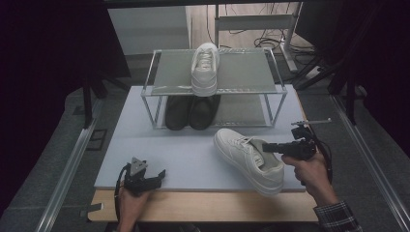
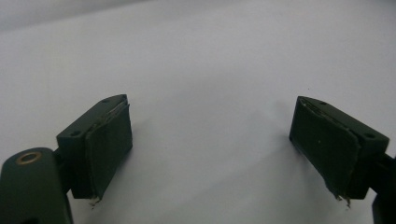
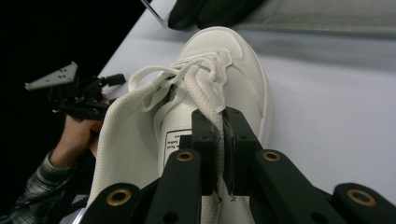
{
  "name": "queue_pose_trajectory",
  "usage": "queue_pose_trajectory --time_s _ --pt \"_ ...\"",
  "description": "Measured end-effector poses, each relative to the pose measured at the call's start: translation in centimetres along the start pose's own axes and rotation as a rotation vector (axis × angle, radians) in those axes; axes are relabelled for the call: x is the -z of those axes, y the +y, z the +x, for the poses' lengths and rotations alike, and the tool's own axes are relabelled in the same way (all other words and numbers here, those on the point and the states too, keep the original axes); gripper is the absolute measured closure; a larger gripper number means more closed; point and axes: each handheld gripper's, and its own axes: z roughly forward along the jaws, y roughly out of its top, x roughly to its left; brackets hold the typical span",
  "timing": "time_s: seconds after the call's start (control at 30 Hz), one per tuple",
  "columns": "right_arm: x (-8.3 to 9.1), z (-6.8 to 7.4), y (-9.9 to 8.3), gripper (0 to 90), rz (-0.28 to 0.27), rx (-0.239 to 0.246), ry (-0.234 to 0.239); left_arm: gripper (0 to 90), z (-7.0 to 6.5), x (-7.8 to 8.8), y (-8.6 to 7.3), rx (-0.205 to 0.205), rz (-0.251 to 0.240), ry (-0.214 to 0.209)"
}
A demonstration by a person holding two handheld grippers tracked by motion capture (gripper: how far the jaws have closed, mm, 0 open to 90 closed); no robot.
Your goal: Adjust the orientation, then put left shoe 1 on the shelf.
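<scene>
One white sneaker [image 1: 205, 68] is already set on the rack's [image 1: 270, 92] top shelf; its mate [image 1: 249, 159], near right on the counter [image 1: 169, 154], is clamped at the collar by the right gripper [image 1: 269, 147] and remains to be shelved. The left gripper [image 1: 159, 175] rests apart, empty.

White shoe [image 3: 224, 79] had a black-bordered insole label [image 3: 176, 140] with printed text, too small and blurred to read; nothing else legible.
</scene>
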Motion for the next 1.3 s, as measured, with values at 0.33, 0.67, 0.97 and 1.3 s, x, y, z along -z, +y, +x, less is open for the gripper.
queue_pose_trajectory --time_s 0.33,0.67,0.97,1.3 --pt "1.4 0.7 1.5 84.5 -0.052 -0.033 0.041 12.5 0.0 0.0 0.0 -0.002 0.0 0.0" --pt "2.7 1.8 3.1 84.5 -0.088 -0.059 0.08 12.5 0.0 0.0 0.0 -0.002 0.001 0.0" --pt "3.5 2.5 4.2 84.5 -0.11 -0.074 0.089 12.4 0.0 0.0 0.0 -0.002 0.001 0.0" --pt "5.0 3.2 5.5 84.5 -0.143 -0.096 0.094 12.1 0.0 -0.1 0.1 -0.004 0.005 0.002"
